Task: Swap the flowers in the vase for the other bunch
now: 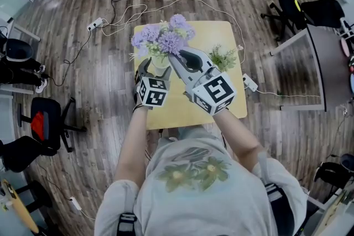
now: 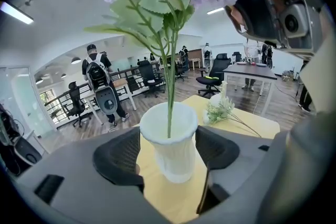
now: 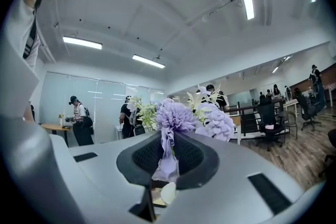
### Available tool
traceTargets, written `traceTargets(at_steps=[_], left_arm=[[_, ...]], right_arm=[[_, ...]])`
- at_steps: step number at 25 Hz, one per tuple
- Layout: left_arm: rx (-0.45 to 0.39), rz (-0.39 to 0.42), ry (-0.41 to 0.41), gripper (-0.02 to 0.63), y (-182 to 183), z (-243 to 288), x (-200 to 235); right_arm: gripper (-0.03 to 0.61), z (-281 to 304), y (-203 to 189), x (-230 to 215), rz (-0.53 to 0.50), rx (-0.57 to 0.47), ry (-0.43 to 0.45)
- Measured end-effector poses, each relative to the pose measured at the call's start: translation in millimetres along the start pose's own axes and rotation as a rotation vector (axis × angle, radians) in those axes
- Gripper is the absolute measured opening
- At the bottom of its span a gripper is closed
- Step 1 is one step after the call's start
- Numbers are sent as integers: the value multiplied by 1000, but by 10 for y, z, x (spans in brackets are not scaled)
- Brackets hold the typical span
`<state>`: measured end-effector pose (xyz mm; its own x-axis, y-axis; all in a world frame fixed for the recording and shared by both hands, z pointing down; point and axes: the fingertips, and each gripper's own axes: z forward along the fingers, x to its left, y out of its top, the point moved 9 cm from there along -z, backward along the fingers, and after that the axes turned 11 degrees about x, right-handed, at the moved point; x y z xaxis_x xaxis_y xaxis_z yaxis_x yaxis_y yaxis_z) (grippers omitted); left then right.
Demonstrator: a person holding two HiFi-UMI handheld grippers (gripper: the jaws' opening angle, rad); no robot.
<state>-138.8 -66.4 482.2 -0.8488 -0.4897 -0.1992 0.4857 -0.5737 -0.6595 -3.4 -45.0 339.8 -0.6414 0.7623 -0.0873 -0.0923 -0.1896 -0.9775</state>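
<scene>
**Item 1. Left gripper**: jaws partly closed, one pad on each side of the white ribbed vase. The pads appear to press its walls, pinning it upright on the yellow table.

**Item 2. Purple flower bunch**: green stems run down into the vase mouth, lower ends not yet clear of the rim.

**Item 3. Right gripper**: jaws nearly closed, clamped on the purple bunch just under its blooms.

**Item 4. White-and-green bunch**: lies flat on the table, to the right of the vase, untouched.

**Step in hand (judged):** drawing the old bunch out of the vase.

**Next move calls for:** a straight upward pull until the stems clear the rim, with the vase kept braced. The purple bunch is then laid aside so the right gripper can take the replacement.
</scene>
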Motion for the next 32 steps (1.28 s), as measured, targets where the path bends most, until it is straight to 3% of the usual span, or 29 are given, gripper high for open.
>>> traceTargets(at_steps=[5,8,13,16,19,25,32], left_arm=[[-114,-51,0,345,-2,-305,44],[-195,-85,16,300,92,-509,24],[-264,-109,62,116,110,-766,19],[-275,-147,34,26,102,-840,-20],[-284,-177,-24,18,85,-867,-101],[-304,-191,-37,18,53,-916,-105],[-357,-168,-90,17,165,-1023,-238]], right_arm=[[69,-88,186,93,-8,-44,0],[69,-189,274,69,-17,-70,-1],[69,-331,377,104,-24,-106,-19],[69,-451,443,105,-26,-133,-30],[69,-638,502,100,-12,-183,-41],[69,-945,638,82,-14,-253,-91],[69,-1165,544,-99,-34,-187,-195]])
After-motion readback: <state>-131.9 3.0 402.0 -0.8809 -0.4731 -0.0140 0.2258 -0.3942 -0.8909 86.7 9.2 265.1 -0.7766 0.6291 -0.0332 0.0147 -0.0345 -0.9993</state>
